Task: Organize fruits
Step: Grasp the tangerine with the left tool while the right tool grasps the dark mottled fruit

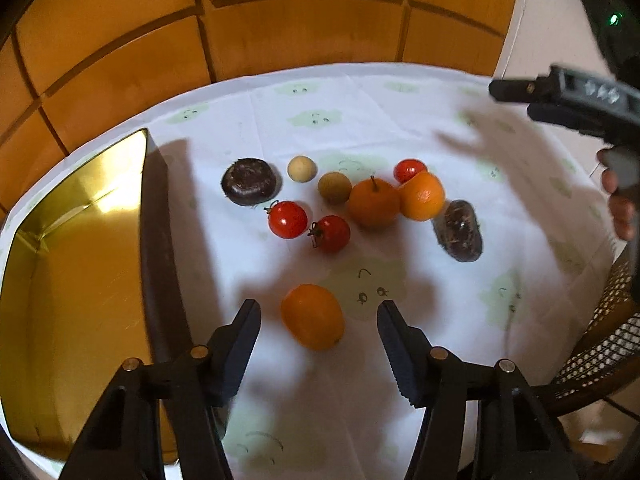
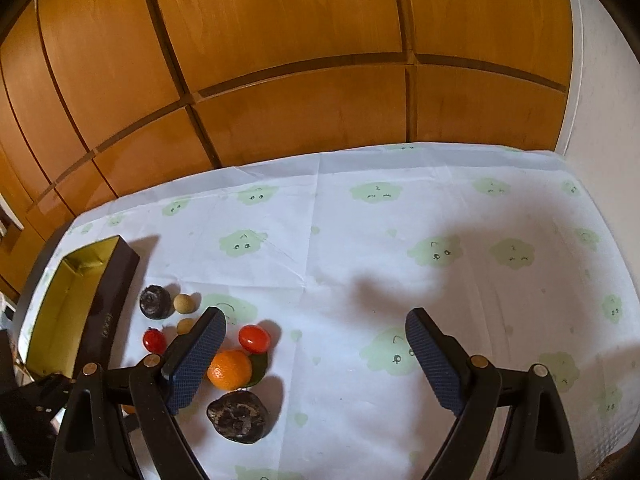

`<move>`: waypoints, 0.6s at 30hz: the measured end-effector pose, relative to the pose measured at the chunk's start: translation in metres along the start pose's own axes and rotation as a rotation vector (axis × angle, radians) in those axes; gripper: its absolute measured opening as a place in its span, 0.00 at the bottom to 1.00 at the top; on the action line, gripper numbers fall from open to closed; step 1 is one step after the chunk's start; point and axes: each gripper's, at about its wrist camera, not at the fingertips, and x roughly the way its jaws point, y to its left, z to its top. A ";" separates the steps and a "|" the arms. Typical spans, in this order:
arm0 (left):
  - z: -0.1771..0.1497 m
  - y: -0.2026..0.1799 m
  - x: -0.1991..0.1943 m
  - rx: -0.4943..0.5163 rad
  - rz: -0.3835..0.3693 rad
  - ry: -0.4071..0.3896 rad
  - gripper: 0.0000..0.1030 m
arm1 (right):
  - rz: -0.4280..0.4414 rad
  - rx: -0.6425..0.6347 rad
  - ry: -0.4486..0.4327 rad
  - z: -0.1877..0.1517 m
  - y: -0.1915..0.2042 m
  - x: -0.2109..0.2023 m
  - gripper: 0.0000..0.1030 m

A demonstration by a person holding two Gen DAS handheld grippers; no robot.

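Observation:
Fruits lie on a white cloth with green faces [image 1: 400, 128]. An orange fruit [image 1: 313, 317] lies alone, between the fingers of my open left gripper [image 1: 318, 312]. Behind it are two small red tomatoes [image 1: 287, 219], a third tomato [image 1: 409, 170], two oranges [image 1: 422, 196], two small tan fruits [image 1: 301, 168] and two dark brown fruits [image 1: 251, 181]. My right gripper [image 2: 316, 320] is open and empty above bare cloth; an orange [image 2: 229, 369], a tomato [image 2: 254, 338] and a dark fruit [image 2: 238, 416] lie by its left finger. It also shows in the left wrist view [image 1: 568, 96].
A dark box with a gold inside [image 1: 80, 260] stands open at the left of the cloth, also in the right wrist view [image 2: 72, 312]. Wooden panelling [image 2: 280, 60] stands behind the table. A cane chair [image 1: 608, 328] is at the right edge.

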 end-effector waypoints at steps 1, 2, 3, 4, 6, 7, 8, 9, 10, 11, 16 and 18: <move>0.001 0.000 0.005 0.006 0.006 0.007 0.56 | 0.006 0.006 0.001 0.000 -0.001 0.000 0.90; 0.001 0.000 0.012 0.012 0.018 0.028 0.52 | 0.012 0.011 0.005 0.001 -0.002 0.000 0.89; 0.000 -0.001 0.015 0.016 0.027 0.037 0.47 | 0.024 0.018 0.011 0.001 -0.003 0.000 0.86; -0.001 -0.002 0.021 0.023 0.040 0.047 0.44 | 0.035 0.022 0.017 0.001 -0.003 0.001 0.84; -0.005 -0.002 0.027 0.025 0.041 0.046 0.38 | 0.066 0.023 0.041 0.000 -0.001 0.004 0.70; -0.007 -0.002 0.025 0.027 0.035 0.027 0.36 | 0.079 0.016 0.062 -0.001 0.001 0.007 0.68; -0.007 -0.002 0.027 0.031 0.038 0.021 0.36 | 0.095 0.009 0.085 -0.002 0.003 0.010 0.62; -0.008 -0.002 0.027 0.033 0.042 0.011 0.36 | 0.122 -0.005 0.119 -0.004 0.008 0.015 0.58; -0.009 -0.003 0.027 0.035 0.045 -0.001 0.37 | 0.146 -0.023 0.156 -0.006 0.013 0.020 0.55; -0.011 -0.003 0.026 0.033 0.047 -0.011 0.37 | 0.163 -0.046 0.184 -0.009 0.018 0.023 0.49; -0.015 -0.001 0.026 0.003 0.044 -0.037 0.37 | 0.218 -0.168 0.314 -0.027 0.046 0.039 0.48; -0.015 -0.001 0.028 -0.016 0.040 -0.043 0.37 | 0.226 -0.205 0.352 -0.034 0.053 0.045 0.49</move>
